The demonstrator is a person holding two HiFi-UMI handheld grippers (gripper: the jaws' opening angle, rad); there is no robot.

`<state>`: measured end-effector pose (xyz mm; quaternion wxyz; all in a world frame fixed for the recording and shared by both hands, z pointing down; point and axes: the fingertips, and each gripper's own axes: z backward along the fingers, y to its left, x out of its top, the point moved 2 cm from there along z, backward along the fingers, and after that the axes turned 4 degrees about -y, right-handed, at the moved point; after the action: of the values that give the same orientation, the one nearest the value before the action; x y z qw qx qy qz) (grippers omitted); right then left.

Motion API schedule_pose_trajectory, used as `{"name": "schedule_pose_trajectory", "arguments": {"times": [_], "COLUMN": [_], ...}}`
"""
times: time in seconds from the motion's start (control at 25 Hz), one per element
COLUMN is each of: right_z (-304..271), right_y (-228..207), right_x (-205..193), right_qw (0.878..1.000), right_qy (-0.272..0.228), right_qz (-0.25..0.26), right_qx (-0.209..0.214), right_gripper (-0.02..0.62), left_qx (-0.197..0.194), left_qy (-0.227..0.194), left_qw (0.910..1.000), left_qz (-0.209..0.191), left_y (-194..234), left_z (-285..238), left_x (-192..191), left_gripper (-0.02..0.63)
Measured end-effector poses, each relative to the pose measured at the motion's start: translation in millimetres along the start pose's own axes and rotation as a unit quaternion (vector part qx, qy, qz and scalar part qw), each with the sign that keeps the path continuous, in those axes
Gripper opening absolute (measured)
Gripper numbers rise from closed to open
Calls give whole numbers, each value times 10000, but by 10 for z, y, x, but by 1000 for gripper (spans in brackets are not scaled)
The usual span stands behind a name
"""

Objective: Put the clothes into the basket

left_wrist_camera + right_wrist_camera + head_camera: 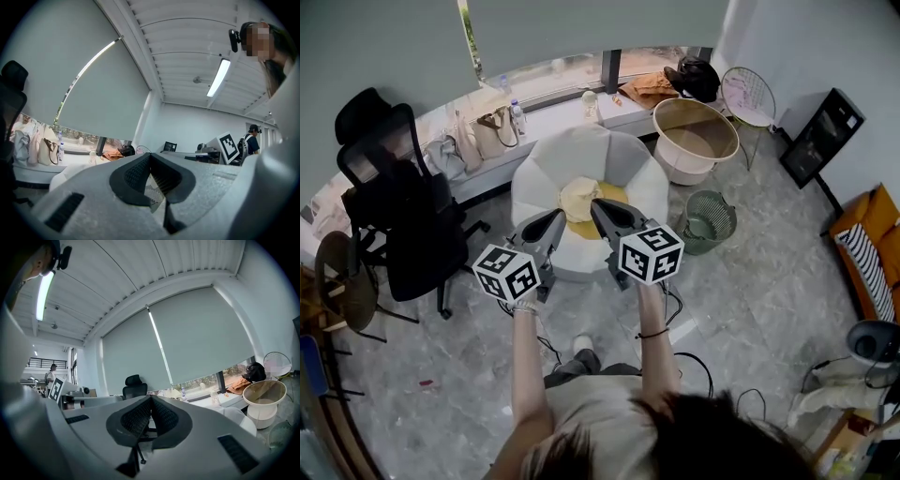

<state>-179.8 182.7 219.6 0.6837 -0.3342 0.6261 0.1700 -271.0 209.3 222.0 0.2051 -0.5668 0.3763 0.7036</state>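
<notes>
Evidently lining up a pick — the left hand-held gripper (551,223) and right hand-held gripper (600,210) are hovering, jaws pressed together and empty, just by the cream and yellow clothes (579,199) lying on the white pouf (581,150); the green basket (710,225) is sitting near it.

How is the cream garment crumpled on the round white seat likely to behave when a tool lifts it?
The cream garment lies bunched in soft folds, so it will probably hang floppy and drape. Small against the seat, it is likely light. It rests on a yellow cloth, which might drag along.
</notes>
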Motion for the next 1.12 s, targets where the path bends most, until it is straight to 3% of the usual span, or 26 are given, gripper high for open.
{"name": "schedule_pose_trajectory", "arguments": {"times": [0.56, 0.76, 1.12], "right_z": [-279, -289, -751], "right_y": [-174, -434, -966], "right_x": [-180, -217, -33], "right_qw": [9999, 9991, 9991], "right_qy": [77, 86, 176], "right_qz": [-65, -208, -288], "right_qx": [-112, -367, -248], "right_gripper": [9, 9, 9], "left_qx": [-225, -240, 21], "left_qy": [122, 368, 380], "left_qw": [9996, 9990, 9992], "left_qz": [69, 81, 148], "left_y": [324, 383, 813], "left_z": [-268, -398, -851], "left_x": [-94, -245, -168], "left_gripper": [11, 11, 11]}}
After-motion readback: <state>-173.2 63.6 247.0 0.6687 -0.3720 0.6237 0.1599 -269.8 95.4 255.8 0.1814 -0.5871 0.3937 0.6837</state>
